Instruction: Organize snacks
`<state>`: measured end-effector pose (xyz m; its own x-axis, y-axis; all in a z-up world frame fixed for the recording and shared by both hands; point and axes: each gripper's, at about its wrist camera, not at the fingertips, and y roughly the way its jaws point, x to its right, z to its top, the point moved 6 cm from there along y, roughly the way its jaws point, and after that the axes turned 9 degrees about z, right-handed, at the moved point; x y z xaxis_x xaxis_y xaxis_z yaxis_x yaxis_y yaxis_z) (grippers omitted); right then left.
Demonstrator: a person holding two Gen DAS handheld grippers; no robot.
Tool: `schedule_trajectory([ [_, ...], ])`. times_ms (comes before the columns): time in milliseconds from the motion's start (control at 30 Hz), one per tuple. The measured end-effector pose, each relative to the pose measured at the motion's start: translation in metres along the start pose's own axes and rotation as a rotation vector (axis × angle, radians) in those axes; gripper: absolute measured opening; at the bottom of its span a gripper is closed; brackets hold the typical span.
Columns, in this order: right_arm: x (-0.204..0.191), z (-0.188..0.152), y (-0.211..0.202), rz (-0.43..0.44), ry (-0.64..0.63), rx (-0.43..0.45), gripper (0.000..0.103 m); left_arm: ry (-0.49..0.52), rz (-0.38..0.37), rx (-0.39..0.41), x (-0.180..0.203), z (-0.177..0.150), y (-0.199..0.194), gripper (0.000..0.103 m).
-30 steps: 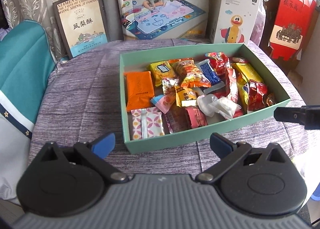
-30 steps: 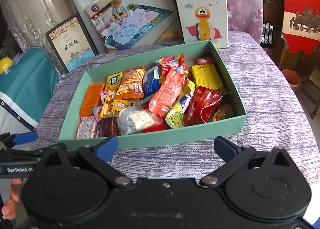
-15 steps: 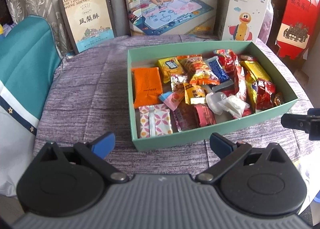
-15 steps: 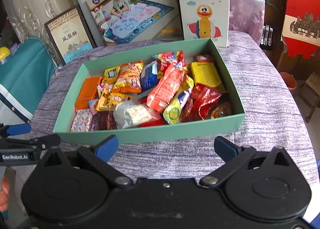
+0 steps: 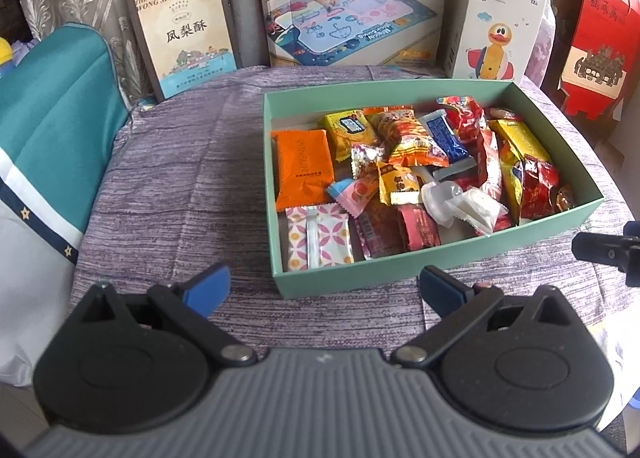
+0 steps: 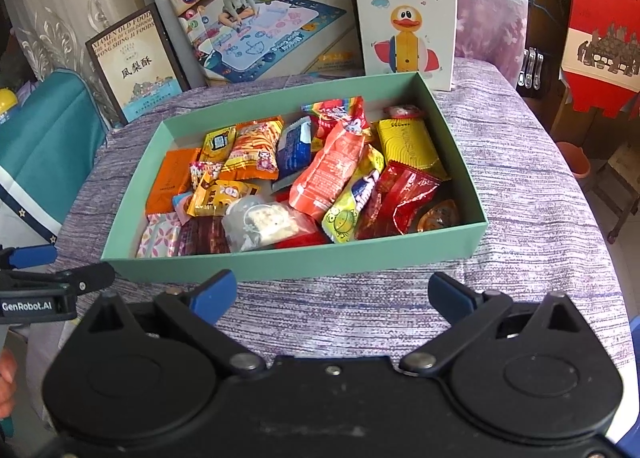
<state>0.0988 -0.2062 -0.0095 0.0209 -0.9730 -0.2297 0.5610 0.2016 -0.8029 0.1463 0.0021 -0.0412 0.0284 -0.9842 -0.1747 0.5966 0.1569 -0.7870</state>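
Behind green snack box (image 6: pixel 280 262), "Roly-Poly Duck" carton (image 6: pixel 404 10), "Xiamen Old Food" box (image 5: pixel 182 24)

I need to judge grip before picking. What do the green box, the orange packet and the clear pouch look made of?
Green box: matte card, it seems; thin straight walls with sharp folded corners. Orange packet: smooth plastic film, probably, with a crimped edge and slight sheen. Clear pouch: thin see-through plastic, wrinkled, pale pieces visible inside.

Left gripper (image 5: pixel 324 286) spread wide before snack-filled green box (image 5: pixel 400 274)
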Motion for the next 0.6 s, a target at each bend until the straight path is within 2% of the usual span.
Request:
schedule_trajectory([
  [600, 0.0025, -0.0007, 0.0034, -0.007, -0.009, -0.015, 0.103, 0.006, -0.004, -0.01, 0.0021, -0.003, 0.0028, 0.103],
])
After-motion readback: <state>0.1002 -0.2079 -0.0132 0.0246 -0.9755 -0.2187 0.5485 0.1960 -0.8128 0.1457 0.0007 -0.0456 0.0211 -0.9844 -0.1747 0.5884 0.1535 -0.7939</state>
